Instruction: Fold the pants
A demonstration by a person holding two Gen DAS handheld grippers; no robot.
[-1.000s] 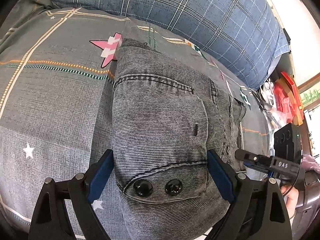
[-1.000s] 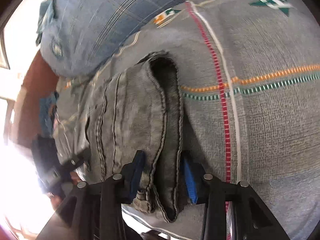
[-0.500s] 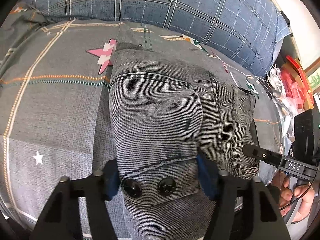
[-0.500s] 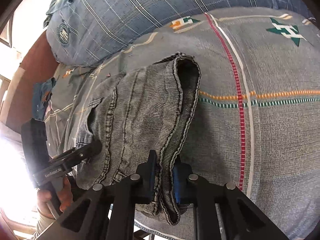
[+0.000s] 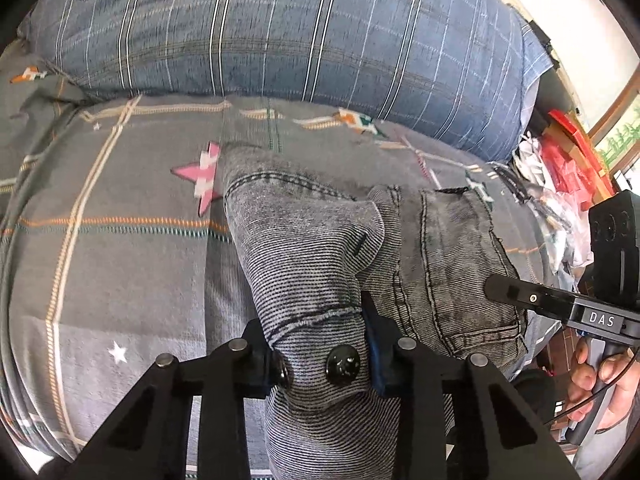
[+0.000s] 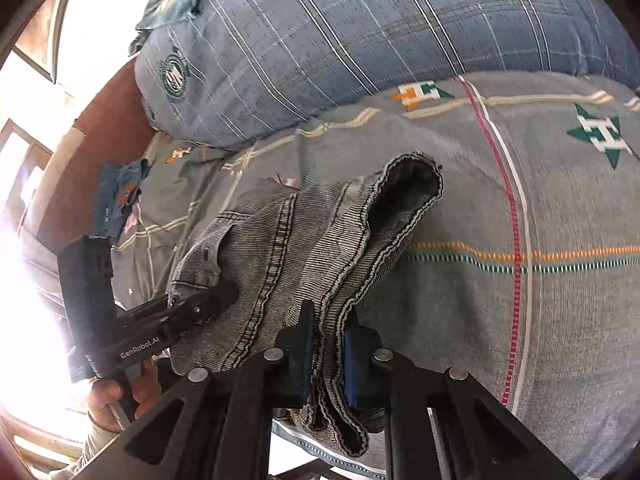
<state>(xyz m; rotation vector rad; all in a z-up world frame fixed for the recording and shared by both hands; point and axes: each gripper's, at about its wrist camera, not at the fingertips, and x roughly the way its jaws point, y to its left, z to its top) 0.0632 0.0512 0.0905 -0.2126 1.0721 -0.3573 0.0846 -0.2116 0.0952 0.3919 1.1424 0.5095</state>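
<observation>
Pants point(image 5: 320, 264): grey denim, lying on the patterned bedspread point(image 5: 120, 272), lifted at the near end.
Left gripper point(image 5: 324, 360): jaws closing, waistband clamped at 6 o'clock; one of two snap buttons point(image 5: 342, 362) half hidden behind a pad.
Right gripper point(image 6: 328, 356): clamped on bunched hem folds at 6 o'clock; jaws closing.
Plaid pillow point(image 6: 360, 40): at 12 o'clock, cut off.
Window side: overexposed, unreadable.

pants point(image 5: 320, 248) lie on bedsheet point(image 5: 120, 272), pillow point(image 5: 280, 32) behind.
</observation>
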